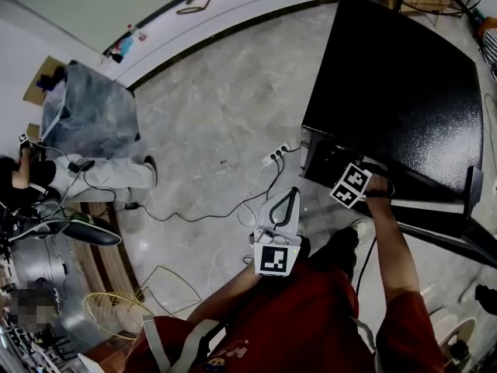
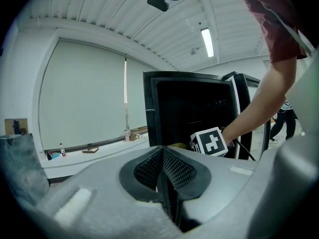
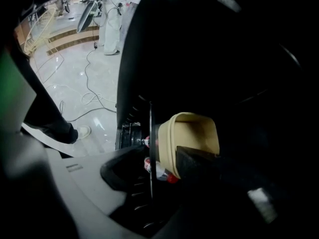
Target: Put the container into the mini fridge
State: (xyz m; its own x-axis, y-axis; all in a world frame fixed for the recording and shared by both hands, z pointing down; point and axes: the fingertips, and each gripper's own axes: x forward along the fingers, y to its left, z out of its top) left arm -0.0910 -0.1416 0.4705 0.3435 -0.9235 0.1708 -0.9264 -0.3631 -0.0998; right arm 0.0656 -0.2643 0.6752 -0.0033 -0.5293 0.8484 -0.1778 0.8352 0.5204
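The black mini fridge (image 1: 396, 84) stands on the floor at the right, and its dark inside (image 2: 189, 108) faces the left gripper view. A beige container (image 3: 192, 133) sits inside it, seen in the right gripper view. My right gripper (image 3: 159, 158) reaches into the fridge with its jaws spread wide on either side of the container. A gap shows between the left jaw and the container. In the head view only its marker cube (image 1: 351, 185) shows at the fridge's mouth. My left gripper (image 1: 286, 196) hangs near my body, its pads (image 2: 172, 168) pressed together with nothing between them.
A red-capped bottle (image 3: 167, 176) lies low in the fridge beside the container. The fridge door (image 1: 472, 189) stands open at the right. A white power strip (image 1: 278, 156) and cables lie on the floor. A seated person's leg (image 1: 116, 173) and a wire fan guard (image 1: 116, 313) are at the left.
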